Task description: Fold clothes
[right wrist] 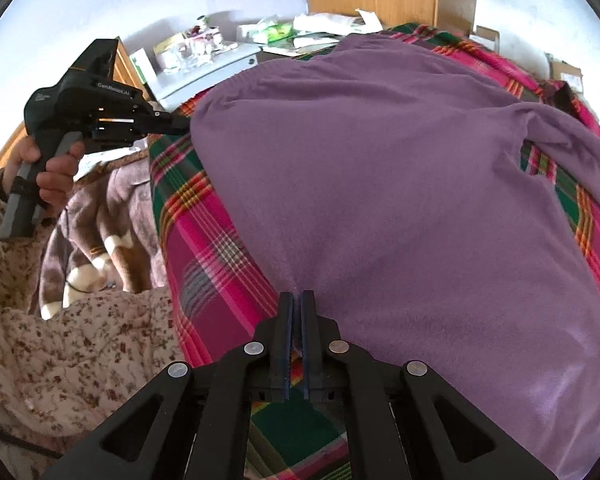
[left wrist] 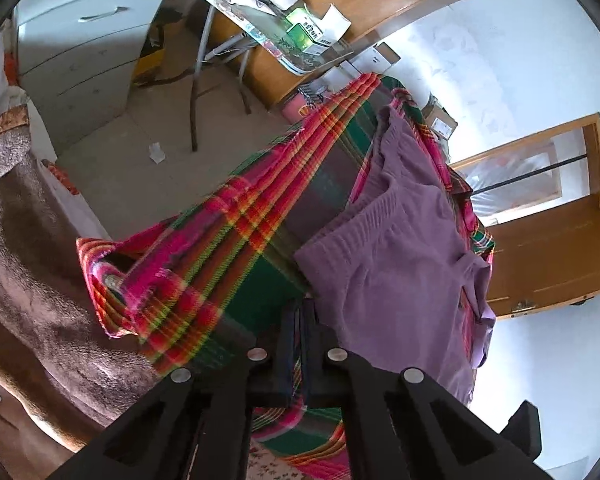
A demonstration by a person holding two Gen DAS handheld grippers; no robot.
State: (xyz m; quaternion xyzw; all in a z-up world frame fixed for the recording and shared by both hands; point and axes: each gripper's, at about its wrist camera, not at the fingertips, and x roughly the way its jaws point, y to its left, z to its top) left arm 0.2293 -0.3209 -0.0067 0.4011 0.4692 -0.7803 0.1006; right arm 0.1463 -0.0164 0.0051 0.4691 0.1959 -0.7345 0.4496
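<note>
A purple fleece garment [right wrist: 380, 180] lies spread over a plaid blanket [right wrist: 204, 240] of pink, green and red. My right gripper [right wrist: 297, 296] is shut on its near edge, fingers pressed together at the hem. My left gripper [right wrist: 182, 123], held by a person's hand [right wrist: 56, 176], pinches the garment's far left corner. In the left wrist view the garment [left wrist: 400, 248] runs away to the right over the plaid blanket [left wrist: 228, 240], and the left gripper [left wrist: 300, 306] is shut at its near corner. A strip of plaid shows between the pads lower down.
A brown fleece blanket [left wrist: 28, 280] lies left of the plaid one, with a floral quilt [right wrist: 60, 340] near me. A cluttered folding table [left wrist: 284, 36], a white drawer cabinet [left wrist: 84, 40] and a wooden door [left wrist: 548, 256] stand around the bed.
</note>
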